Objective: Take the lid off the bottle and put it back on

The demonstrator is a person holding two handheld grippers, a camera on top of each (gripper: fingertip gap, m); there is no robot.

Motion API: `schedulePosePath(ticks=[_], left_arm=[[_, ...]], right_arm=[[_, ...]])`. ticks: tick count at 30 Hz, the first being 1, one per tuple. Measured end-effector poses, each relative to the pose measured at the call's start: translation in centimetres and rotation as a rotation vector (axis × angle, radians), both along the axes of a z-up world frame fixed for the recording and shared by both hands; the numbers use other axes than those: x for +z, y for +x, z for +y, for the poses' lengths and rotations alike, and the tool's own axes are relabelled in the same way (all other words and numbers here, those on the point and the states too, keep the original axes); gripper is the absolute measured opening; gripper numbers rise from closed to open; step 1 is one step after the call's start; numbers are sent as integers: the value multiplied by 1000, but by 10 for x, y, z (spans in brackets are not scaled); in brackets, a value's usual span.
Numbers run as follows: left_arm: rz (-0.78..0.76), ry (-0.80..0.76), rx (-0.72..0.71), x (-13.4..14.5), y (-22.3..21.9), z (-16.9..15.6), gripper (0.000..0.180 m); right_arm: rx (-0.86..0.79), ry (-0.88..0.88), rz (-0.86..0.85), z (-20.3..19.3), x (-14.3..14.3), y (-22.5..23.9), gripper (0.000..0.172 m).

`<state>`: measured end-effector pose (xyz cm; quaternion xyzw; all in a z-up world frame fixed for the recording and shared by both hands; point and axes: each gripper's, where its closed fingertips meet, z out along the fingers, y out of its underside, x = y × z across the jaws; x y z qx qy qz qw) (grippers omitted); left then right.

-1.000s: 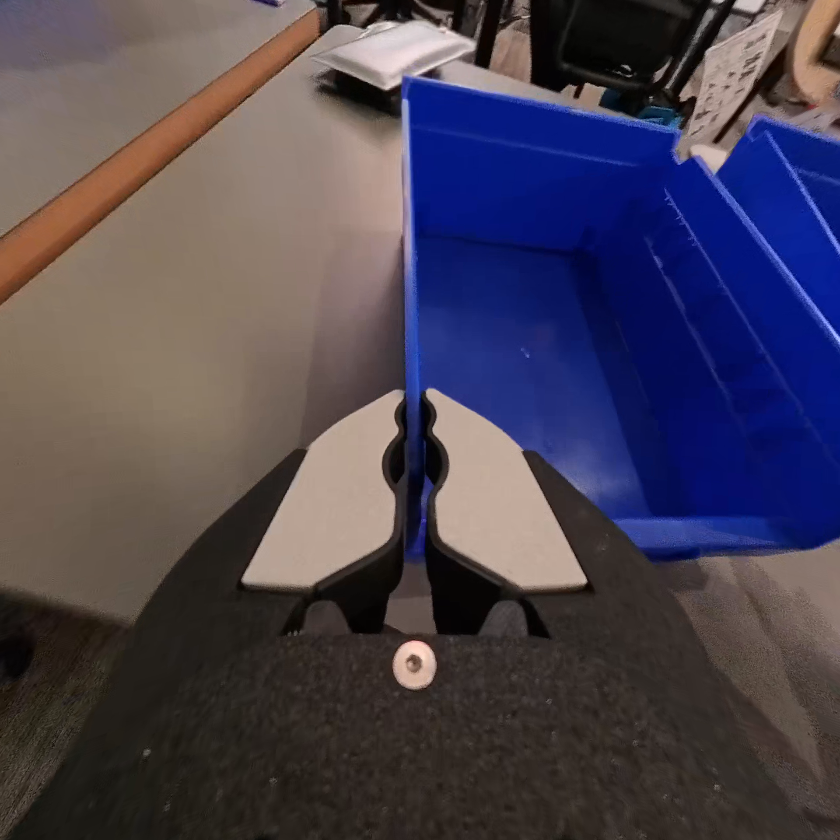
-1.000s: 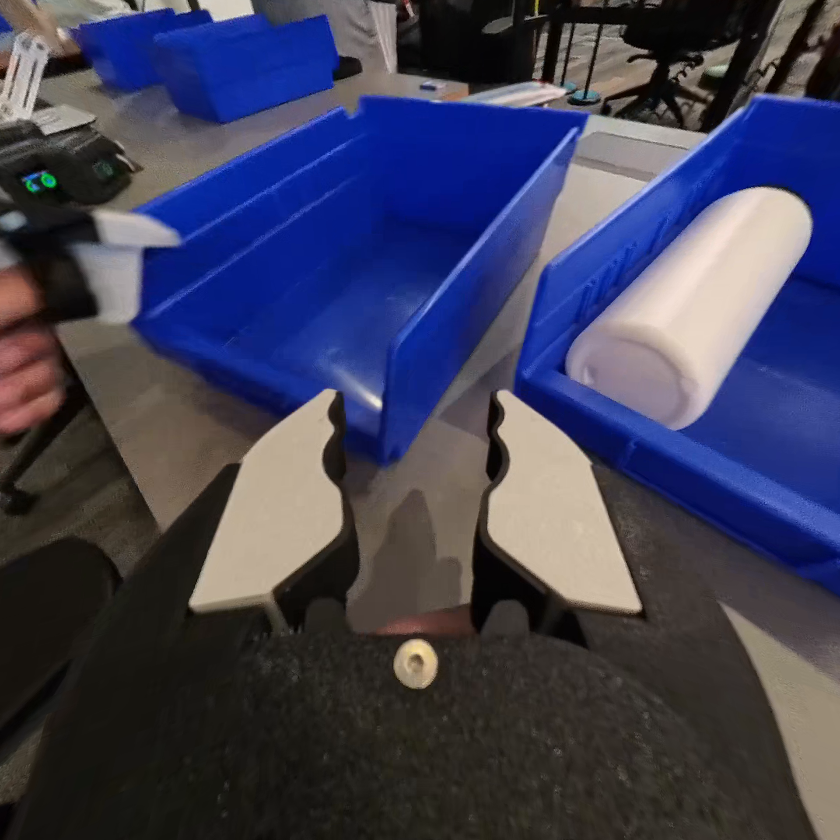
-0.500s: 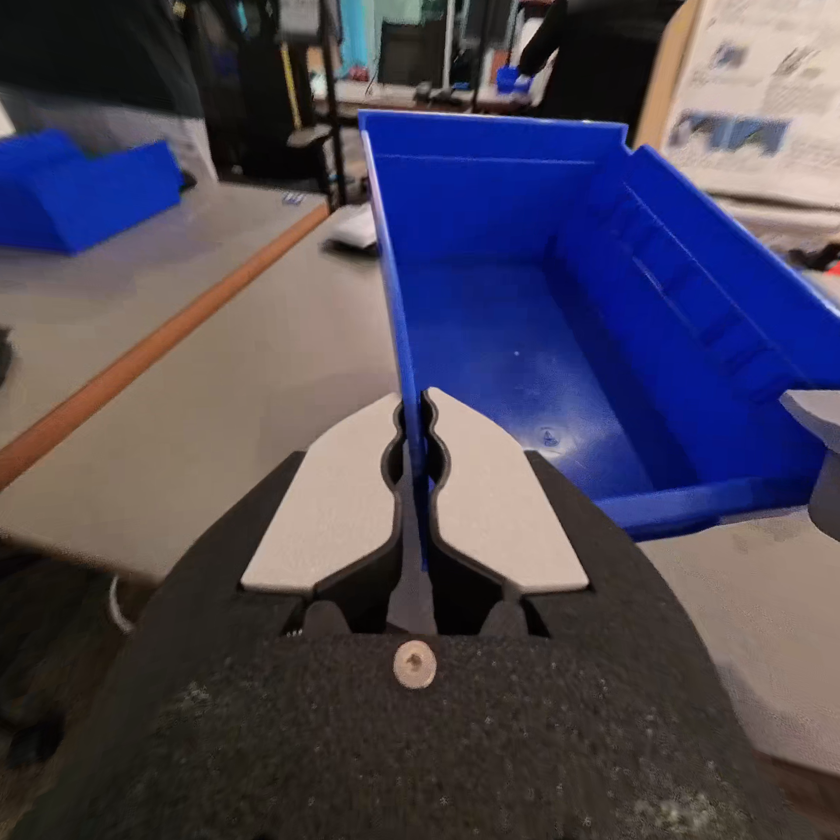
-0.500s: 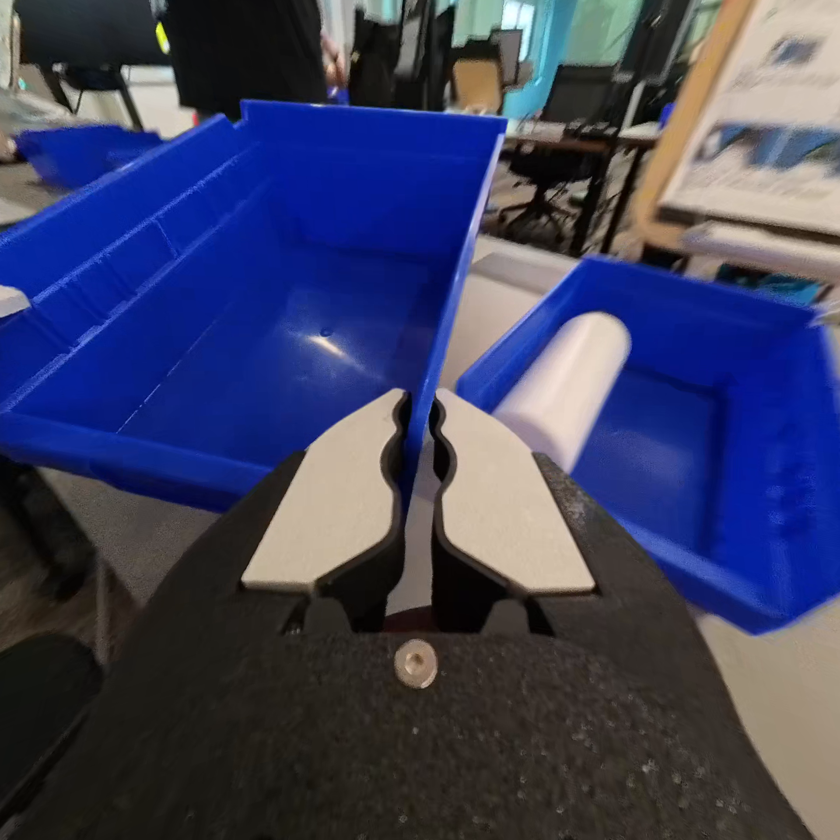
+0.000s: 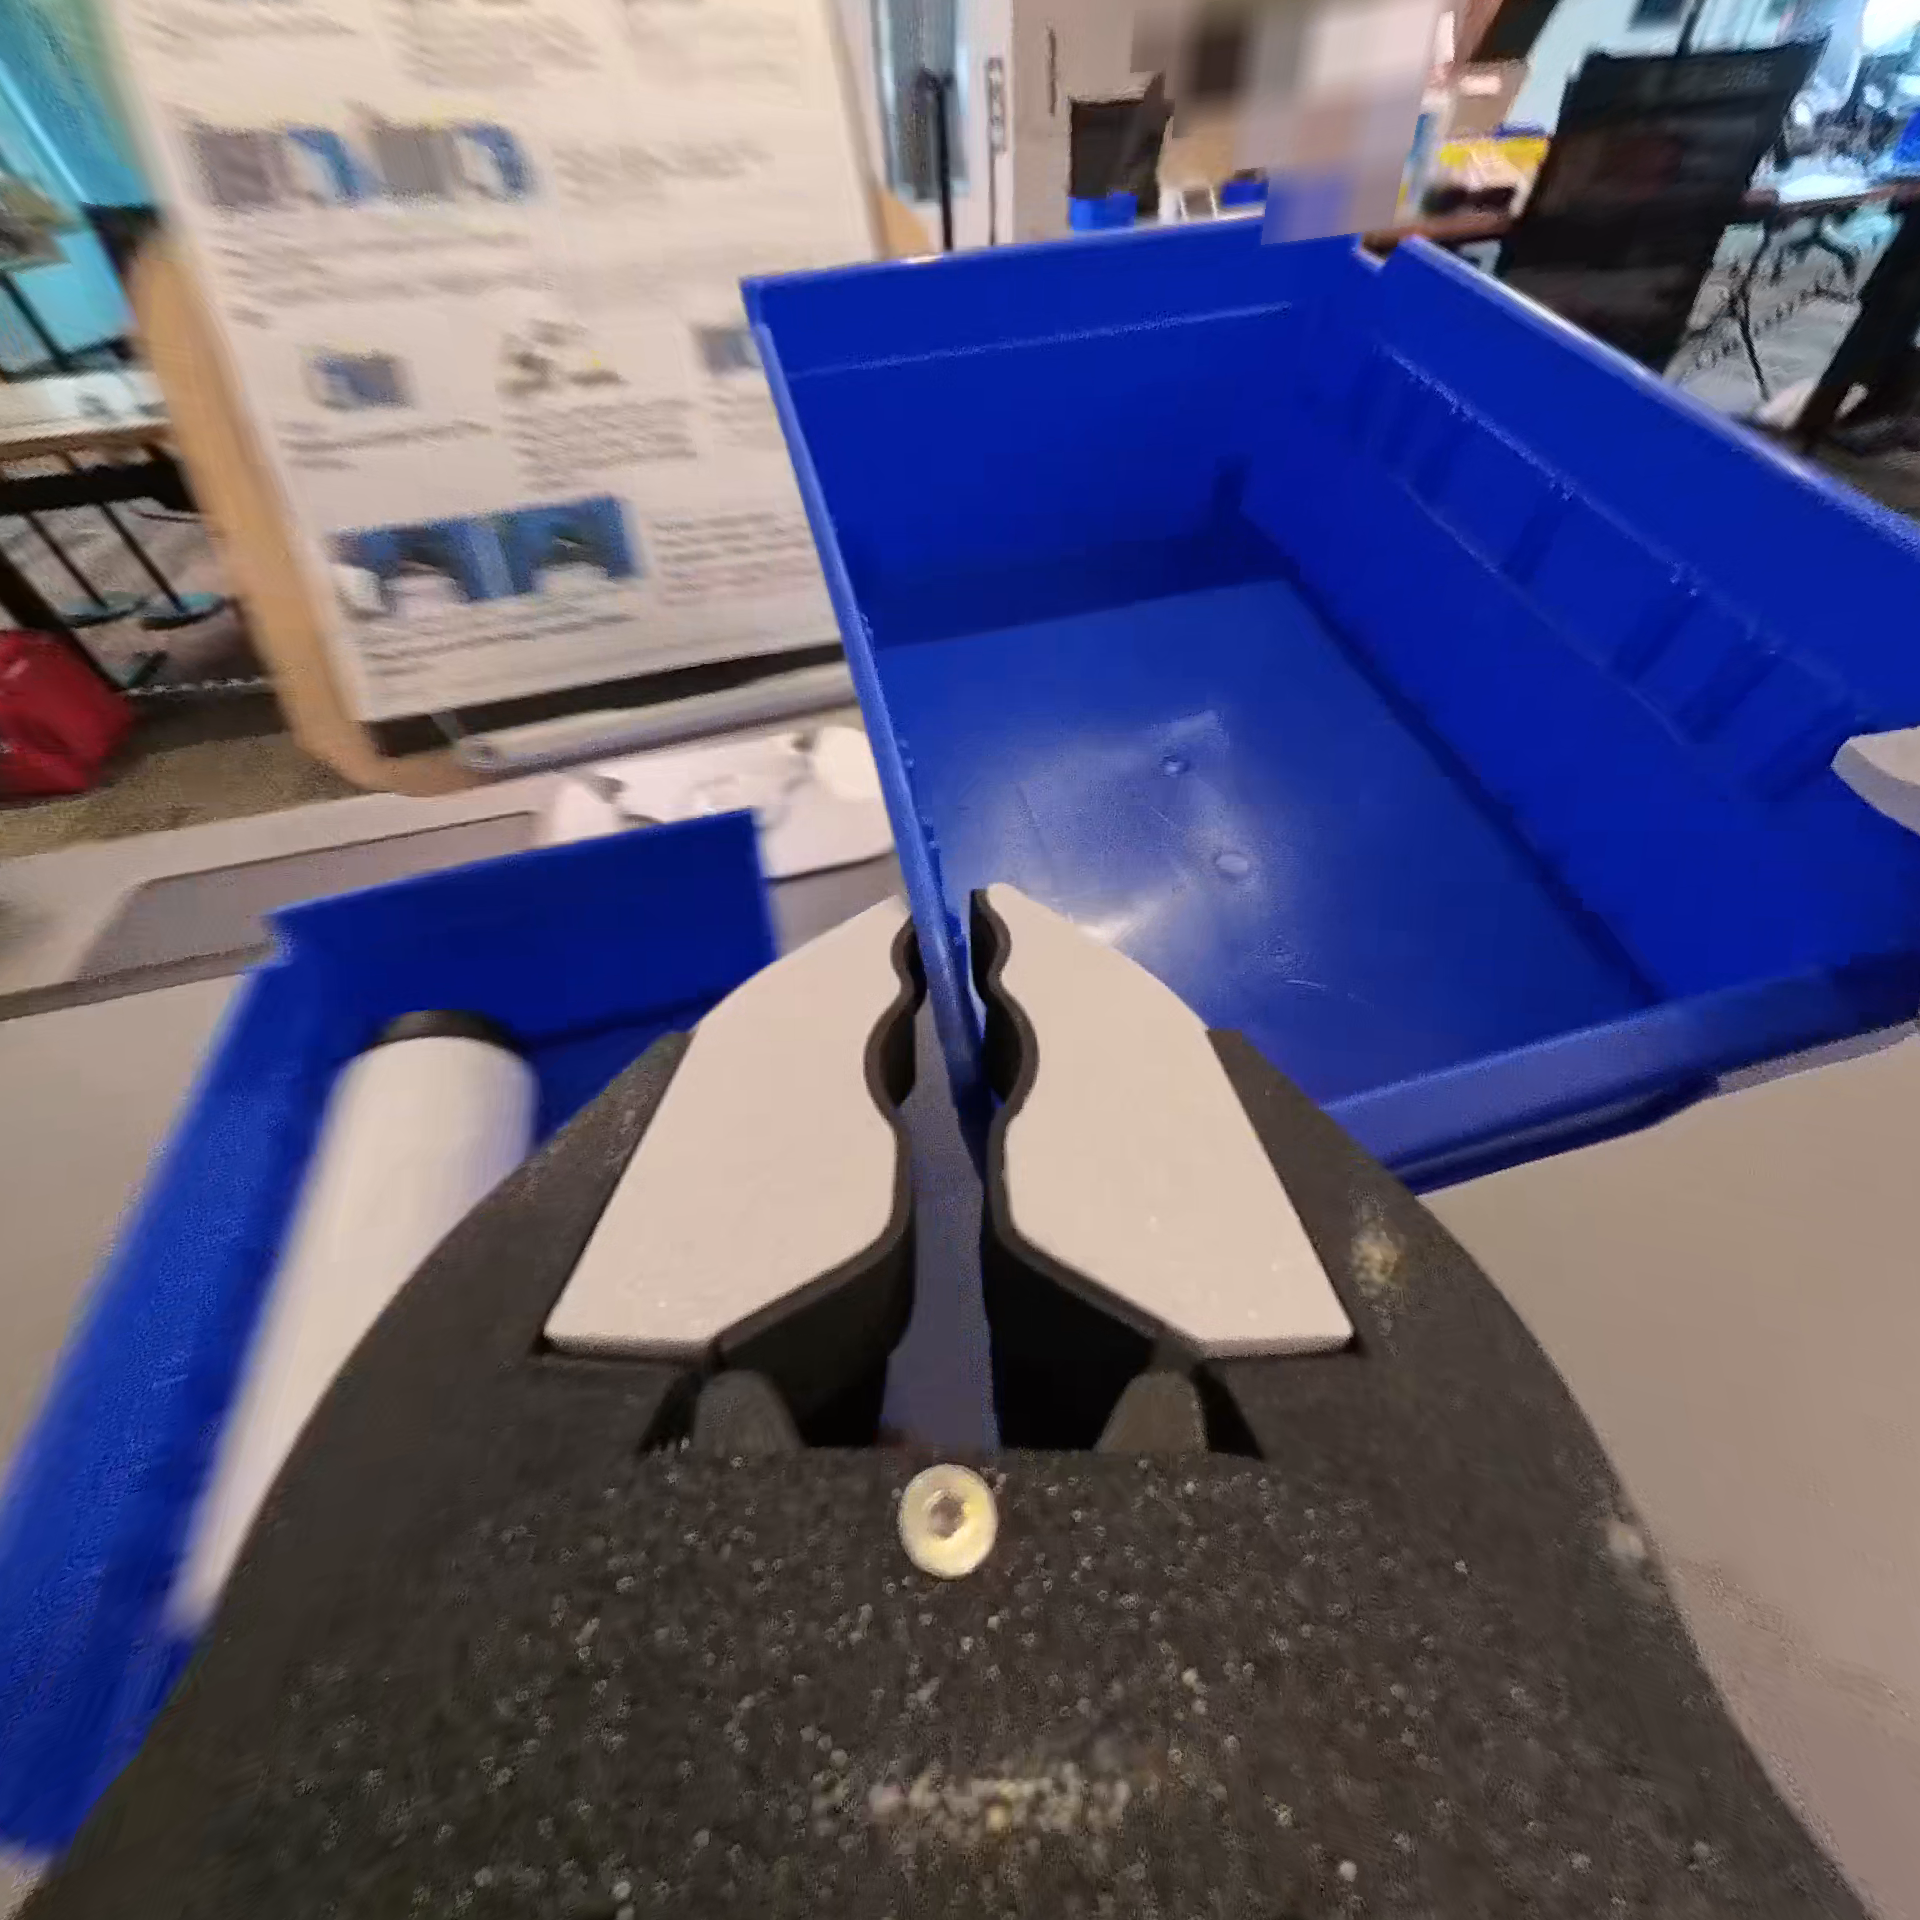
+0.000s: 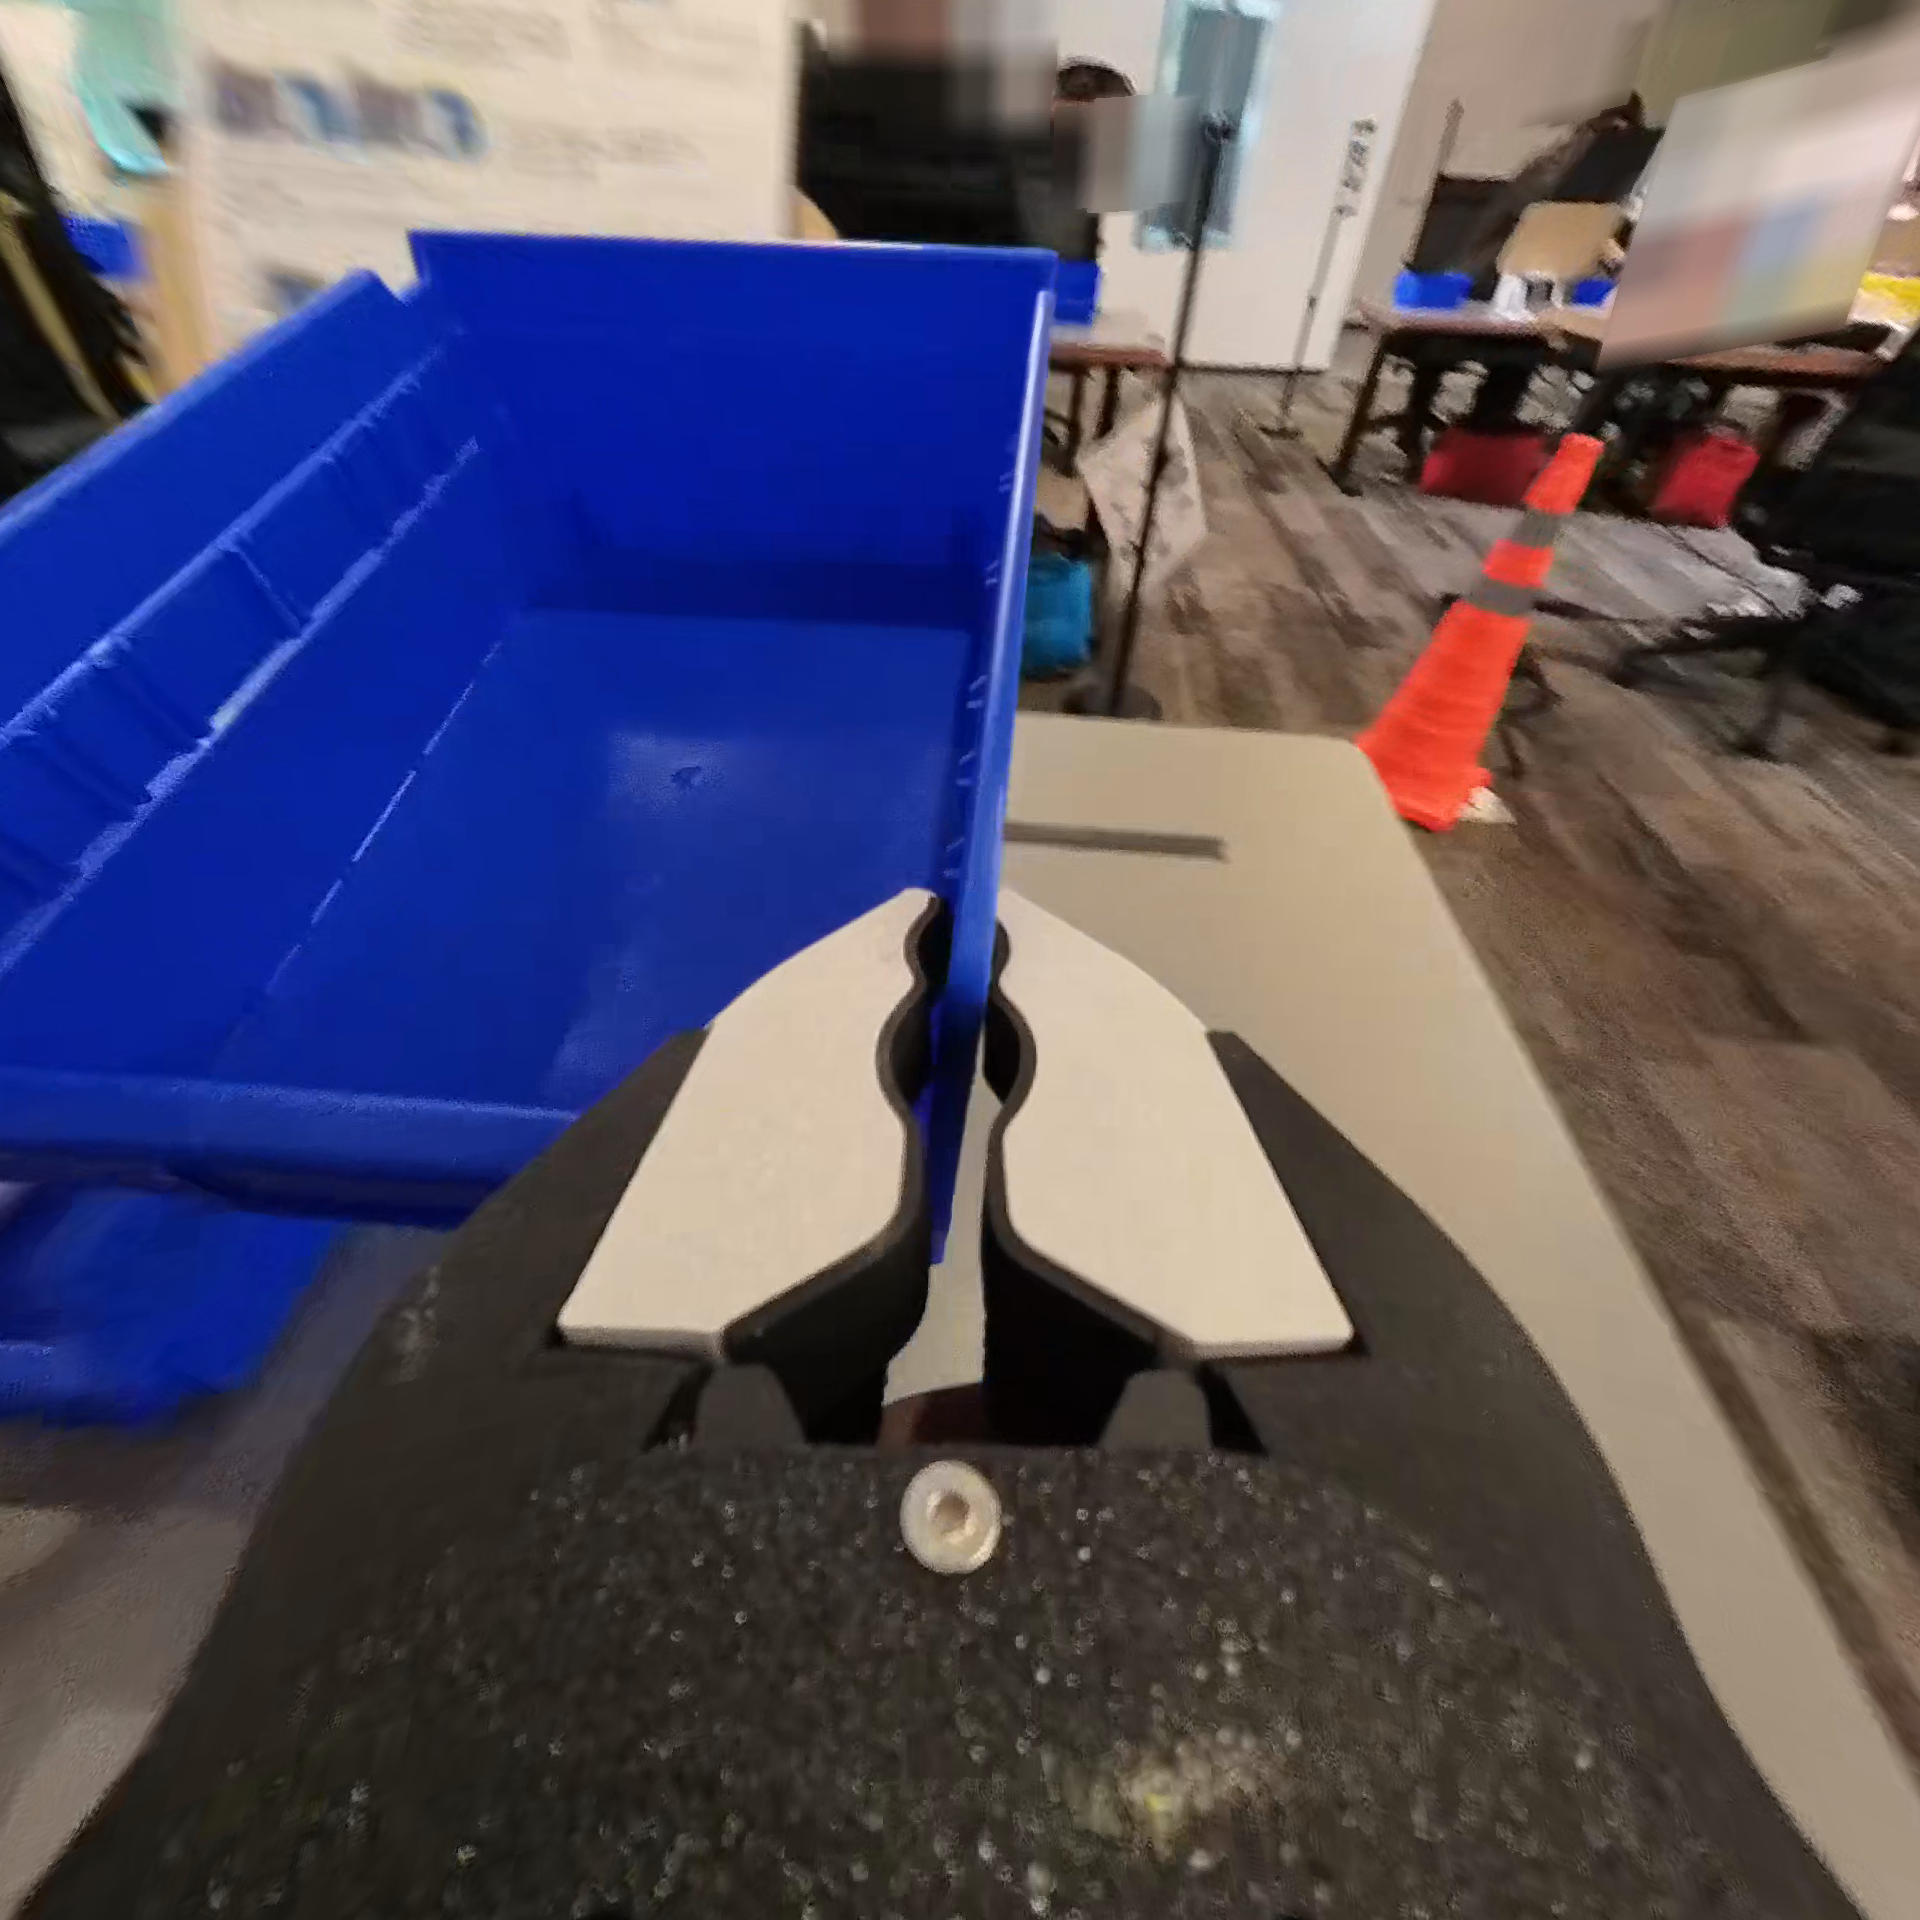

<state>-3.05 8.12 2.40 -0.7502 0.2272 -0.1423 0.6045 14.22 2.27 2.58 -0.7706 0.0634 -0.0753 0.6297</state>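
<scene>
1. The bottle (image 5: 353, 1236), white with a dark cap at its far end, lies on its side in a smaller blue bin (image 5: 499, 935) at the near left of the left wrist view. The lid is on it, and neither gripper touches it.
2. That smaller bin sits on the grey tabletop (image 5: 1662, 1403), just left of a large blue bin (image 5: 1299, 790).
3. The left gripper (image 5: 948, 914) is clamped on the large bin's left side wall. The thin blue wall runs up between its two grey fingers (image 5: 1101, 1122), and the dark pads close in on it from both sides.
4. The right gripper (image 6: 966, 914) is clamped on the same large blue bin (image 6: 582, 790), on its right side wall, which stands on edge between the two fingers (image 6: 790, 1122).
5. A tip of the right gripper's finger shows at the far right edge of the left wrist view (image 5: 1886, 774), at the bin's right wall.
6. The large bin's interior shows bare blue floor with a glossy highlight, and it looks tilted and raised off the tabletop in the right wrist view.
7. Beyond the tabletop, a poster board (image 5: 499, 343) stands at the far left.
8. An orange traffic cone (image 6: 1475, 665) stands on the floor at the far right, with red bags (image 6: 1475, 468) and tables behind it.
9. White items (image 5: 758, 800) lie on the tabletop beyond the smaller bin; they are too blurred to identify.
</scene>
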Motion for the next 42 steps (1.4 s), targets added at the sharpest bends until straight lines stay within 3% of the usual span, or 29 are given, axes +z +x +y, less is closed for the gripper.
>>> schedulePosePath(ticks=[5,10,13,16,18,20,24,29,32,35,39,42], left_arm=[[62,-98,-29,-80,95,-4,6],[104,-188,-56,-140,133,-15,8],[90,-166,-90,-141,141,-20,11],[109,-203,-235,-138,149,-34,22],[145,-242,-324,-133,142,-44,58],[171,-279,-392,-121,119,-52,62],[63,-267,-459,-75,33,-53,64],[36,-151,-212,-49,-130,-2,65],[25,-161,-41,-70,-212,28,64],[-23,-237,-8,-107,-244,40,64],[-14,-278,-25,-137,-243,49,62],[-20,-284,-25,-145,-238,52,51]], right_arm=[[-50,-100,25,-14,-79,98,4],[-39,-165,84,-22,-148,140,4],[-17,-143,98,-23,-149,147,4],[-64,-122,175,-22,-150,157,11],[-71,-114,224,-23,-147,158,27],[-91,-79,206,-28,-132,159,33],[-126,42,76,-42,-85,155,38],[50,106,34,-31,-37,99,38],[170,152,16,-16,-8,40,39],[341,157,22,5,2,-47,42],[573,98,155,30,-30,-178,49],[563,-7,197,46,-82,-240,67]])
